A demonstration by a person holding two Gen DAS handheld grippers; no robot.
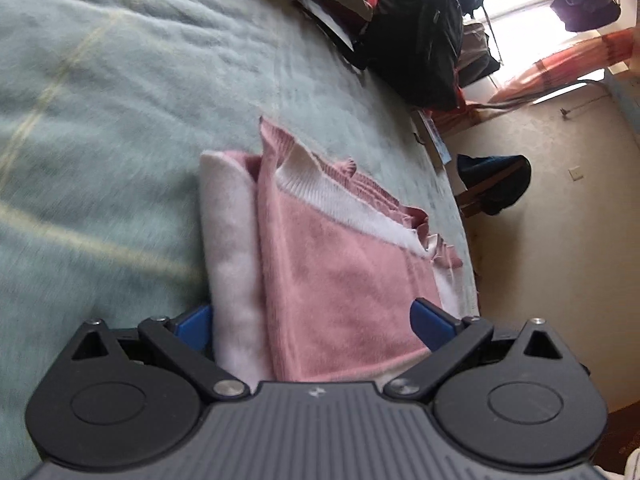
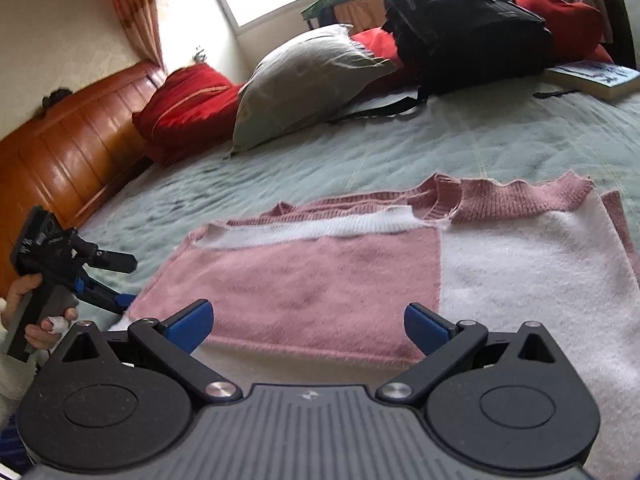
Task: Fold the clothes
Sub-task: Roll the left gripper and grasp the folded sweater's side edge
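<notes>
The left gripper (image 1: 312,324) is standing wide open, its blue fingertips (image 1: 428,320) spread to either side of the near edge of the pink and white sweater (image 1: 340,280); nothing is pinched between them, and whether they are touching the knit is hard to tell. The right gripper (image 2: 308,324) is likewise gaping wide, holding nothing, its blue tips hovering over the sweater's near edge.

The sweater is lying flat on the pale green blanket (image 1: 120,120) that is covering the bed, partly folded: a pink panel is lying over a white one, with ribbed pink cuffs and collar bunching along the far edge.

From the right wrist view, the left gripper is showing at the left border, a hand (image 2: 36,320) wrapping its handle, a white bandage on one finger, its blue tips reaching the sweater's corner.

Beyond the sweater, a grey pillow (image 2: 312,80), red cushions (image 2: 188,108), a black backpack (image 2: 460,28) and a book (image 2: 592,74) are crowding the far side of the bed, well apart from the garment. A wooden headboard (image 2: 68,148) is running along the left.

The blanket is blurring in the left wrist view, and both gripper bodies are hiding the sweater's nearest edge.
</notes>
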